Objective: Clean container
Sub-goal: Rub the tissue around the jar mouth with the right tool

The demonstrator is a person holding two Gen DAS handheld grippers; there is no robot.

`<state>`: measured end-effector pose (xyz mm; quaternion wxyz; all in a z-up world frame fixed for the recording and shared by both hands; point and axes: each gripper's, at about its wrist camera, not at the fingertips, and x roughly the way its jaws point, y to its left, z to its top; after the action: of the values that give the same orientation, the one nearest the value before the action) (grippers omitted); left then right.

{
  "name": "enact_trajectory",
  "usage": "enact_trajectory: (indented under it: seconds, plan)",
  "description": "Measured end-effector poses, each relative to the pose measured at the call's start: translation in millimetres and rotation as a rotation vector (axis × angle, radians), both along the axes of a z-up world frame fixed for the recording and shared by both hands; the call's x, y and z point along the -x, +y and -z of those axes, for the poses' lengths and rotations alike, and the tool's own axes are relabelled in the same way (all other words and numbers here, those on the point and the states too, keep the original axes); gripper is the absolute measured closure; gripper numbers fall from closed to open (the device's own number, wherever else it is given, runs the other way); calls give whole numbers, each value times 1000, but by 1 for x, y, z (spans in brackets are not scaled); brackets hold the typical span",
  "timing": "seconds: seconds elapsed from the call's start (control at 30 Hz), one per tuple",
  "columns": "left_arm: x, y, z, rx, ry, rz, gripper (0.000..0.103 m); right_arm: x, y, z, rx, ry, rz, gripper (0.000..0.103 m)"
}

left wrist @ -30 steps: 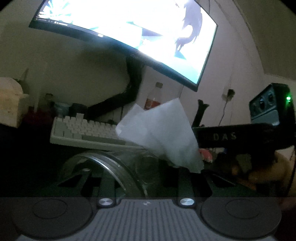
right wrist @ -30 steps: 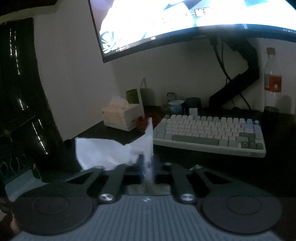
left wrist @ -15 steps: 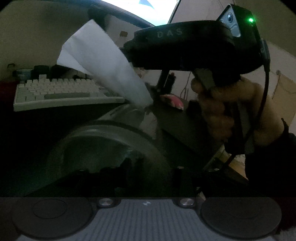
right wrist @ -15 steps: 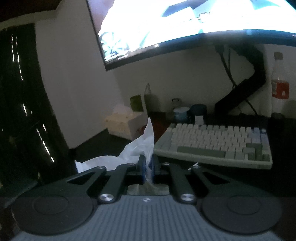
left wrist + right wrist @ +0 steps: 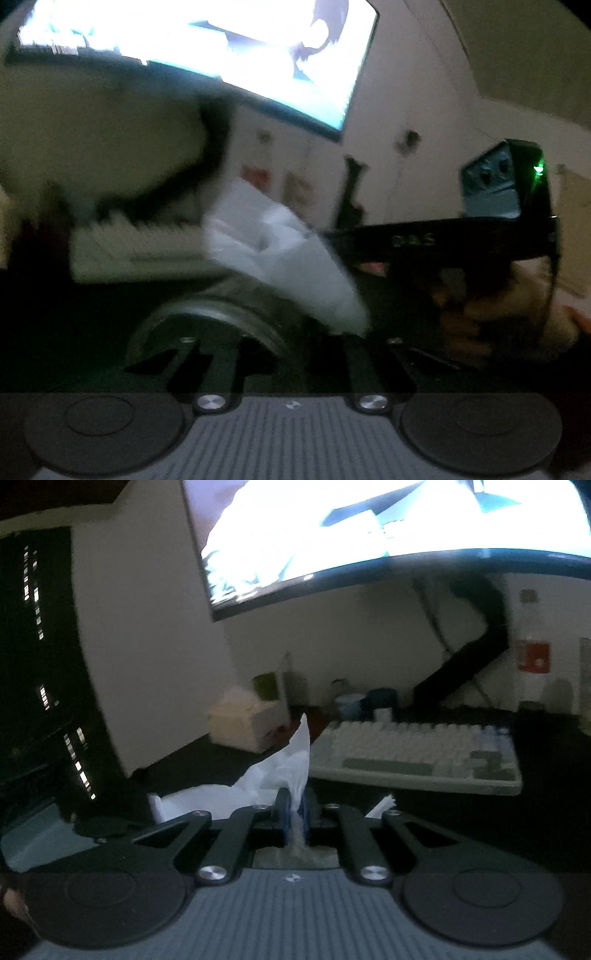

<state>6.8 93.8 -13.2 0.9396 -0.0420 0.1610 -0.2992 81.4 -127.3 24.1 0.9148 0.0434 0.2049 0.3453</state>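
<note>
**A:** What are the tongs doing?

**B:** The right gripper has its jaws pressed together on a white tissue, which stands up out of the pinch. The left gripper holds a clear glass container between its fingers, rim toward the camera; the picture is blurred, so how tightly I cannot tell.

**A:** And where is the tissue against the container?

**B:** In the left view it hangs just above the container's far end, carried in from the right.

**A:** The room?

**B:** A dark desk. Take the pale keyboard as the mark: above it a lit curved monitor on a black arm; left of it a tissue box; behind it two small cups; to its right a bottle with a red label. Pale wall behind.

**A:** Any writing?

**B:** "DAS" on the right tool's side, beside a green light. The bottle label is unreadable.
</note>
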Motion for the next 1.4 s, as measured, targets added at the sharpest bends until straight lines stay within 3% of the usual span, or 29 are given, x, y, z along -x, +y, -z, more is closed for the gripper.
enact_trajectory:
  seconds: [0.07, 0.2, 0.37, 0.43, 0.47, 0.73, 0.87, 1.0, 1.07, 1.23, 1.4]
  plan:
    - [1, -3, 2, -28, -56, -36, 92, -1, -5, -1, -10, 1, 18, 93]
    - [-11, -9, 13, -40, 75, 73, 92, -5, -8, 0, -13, 14, 21, 93]
    - [-16, -11, 20, -61, 175, 93, 86, -7, 4, 2, 8, 11, -7, 93]
    - [-19, -9, 24, -71, 212, 102, 58, -8, 11, 3, 23, 5, -21, 93]
    - [-19, -7, 26, -74, 220, 104, 56, -8, 15, 4, 31, 2, -27, 93]
    - [-20, 0, 36, -43, 215, 134, 53, -9, 44, 9, 93, -23, -83, 91]
    - [-20, 1, 38, -40, 217, 128, 52, -25, 35, 13, 96, -7, -55, 93]
    - [-20, -3, 38, -49, 208, 130, 38, -41, 27, 14, 105, 26, -14, 93]
    - [-18, -5, 37, -58, 204, 128, 37, -41, 28, 12, 118, 37, -3, 89]
    - [-19, -6, 36, -50, 204, 130, 37, -11, 44, 9, 89, 8, -172, 89]
    - [-20, -6, 35, -49, 204, 130, 36, -29, 37, 13, 96, 25, -117, 91]
